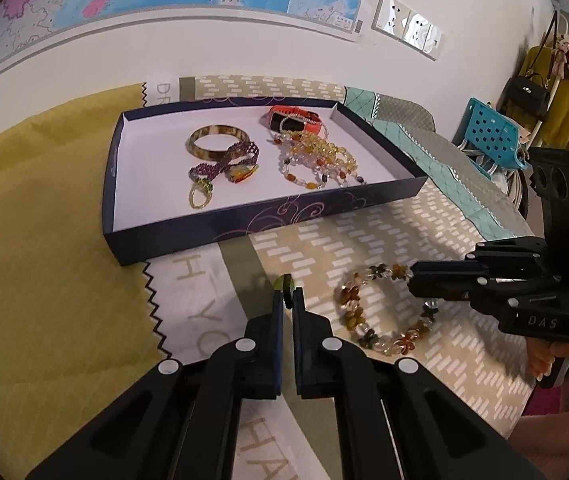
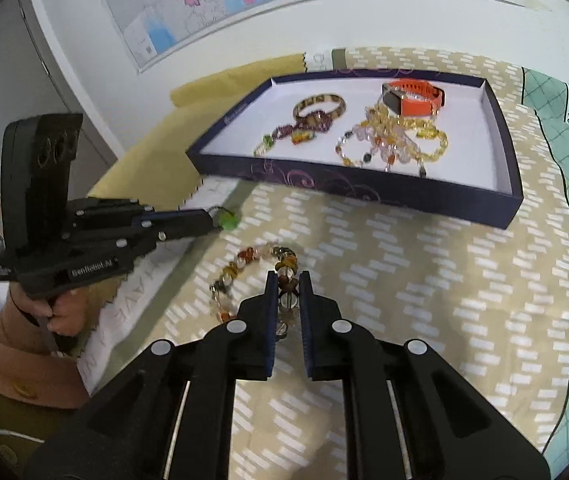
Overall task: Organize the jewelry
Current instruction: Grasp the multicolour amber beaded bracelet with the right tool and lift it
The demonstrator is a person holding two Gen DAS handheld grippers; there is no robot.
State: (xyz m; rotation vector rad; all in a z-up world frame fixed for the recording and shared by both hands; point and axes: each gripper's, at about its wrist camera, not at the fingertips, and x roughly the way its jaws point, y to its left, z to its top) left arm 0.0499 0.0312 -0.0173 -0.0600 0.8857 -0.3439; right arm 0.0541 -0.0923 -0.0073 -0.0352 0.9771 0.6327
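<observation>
Amber-and-clear beaded bracelet lies on the patterned table cloth, right tongs clenched across its near beads. Left tongs pinch a small green bead piece. Ahead of both, navy cardboard tray already holds approx. six pcs: bangle, orange band, bead strands. Likely two items left.

A: What does the left claw pinch?
B: A small green piece, mostly hidden between the fingers; too small to name.
A: The beaded bracelet?
B: Its near arc disappears behind the right claw; whether the pads touch it, unclear.
</observation>
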